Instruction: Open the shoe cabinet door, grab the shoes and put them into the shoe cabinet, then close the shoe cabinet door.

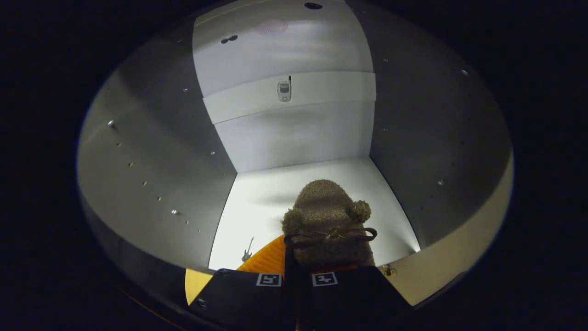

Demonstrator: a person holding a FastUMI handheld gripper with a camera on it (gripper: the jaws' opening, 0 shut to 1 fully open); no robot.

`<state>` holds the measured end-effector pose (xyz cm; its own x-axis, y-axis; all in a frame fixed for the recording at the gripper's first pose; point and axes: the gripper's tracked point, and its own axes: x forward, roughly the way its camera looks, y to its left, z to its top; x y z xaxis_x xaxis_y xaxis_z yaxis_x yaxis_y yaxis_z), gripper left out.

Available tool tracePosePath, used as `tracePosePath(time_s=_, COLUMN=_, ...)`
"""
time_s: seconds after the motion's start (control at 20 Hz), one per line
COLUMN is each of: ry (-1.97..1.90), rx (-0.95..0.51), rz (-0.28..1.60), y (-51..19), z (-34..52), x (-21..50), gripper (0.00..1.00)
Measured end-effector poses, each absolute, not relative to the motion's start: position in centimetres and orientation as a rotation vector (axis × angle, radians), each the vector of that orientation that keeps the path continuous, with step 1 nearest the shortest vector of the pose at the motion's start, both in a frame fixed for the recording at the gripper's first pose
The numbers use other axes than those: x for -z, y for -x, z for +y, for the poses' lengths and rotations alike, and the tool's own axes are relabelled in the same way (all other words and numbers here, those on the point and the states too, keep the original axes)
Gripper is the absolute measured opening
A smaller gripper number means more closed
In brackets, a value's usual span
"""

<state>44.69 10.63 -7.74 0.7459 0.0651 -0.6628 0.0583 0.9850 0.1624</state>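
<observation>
the step in hand is the placing of the shoe: the door is judged already open, since the tongs [297, 279] reach into the white-walled shoe cabinet [151, 151] and carry the fuzzy brown-grey slipper with two pom-pom ears and a dark thin bow [327, 216] over the pale cabinet floor [262, 202]. the tongs are drawn narrow, the two fingers nearly together, and appear to clamp the heel end of the slipper; the contact itself is hidden behind the finger bodies. the slipper points away from the fingers toward the back wall, toe well short of it, and a ribbed orange sole [265, 258] shows just left of the fingers. whether the sole touches the floor cannot be told. the next move calls for lowering the slipper until it rests flat, then spreading the fingers and withdrawing straight back, clear of the bow. a small grey phone-shaped sticker [284, 90] sits on a white ledge of the back wall, and a tiny guitar-shaped mark [247, 251] lies on the floor left of the sole.
</observation>
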Motion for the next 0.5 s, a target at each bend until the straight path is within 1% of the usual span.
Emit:
tracePosePath(time_s=0.25, ry=-0.218, rx=0.01, rz=0.755, y=-49.2, z=11.5, x=9.8, gripper=0.09)
tracePosePath(time_s=0.5, ry=-0.195, rx=0.02, rz=0.78, y=-50.2, z=11.5, x=11.5, gripper=0.09)
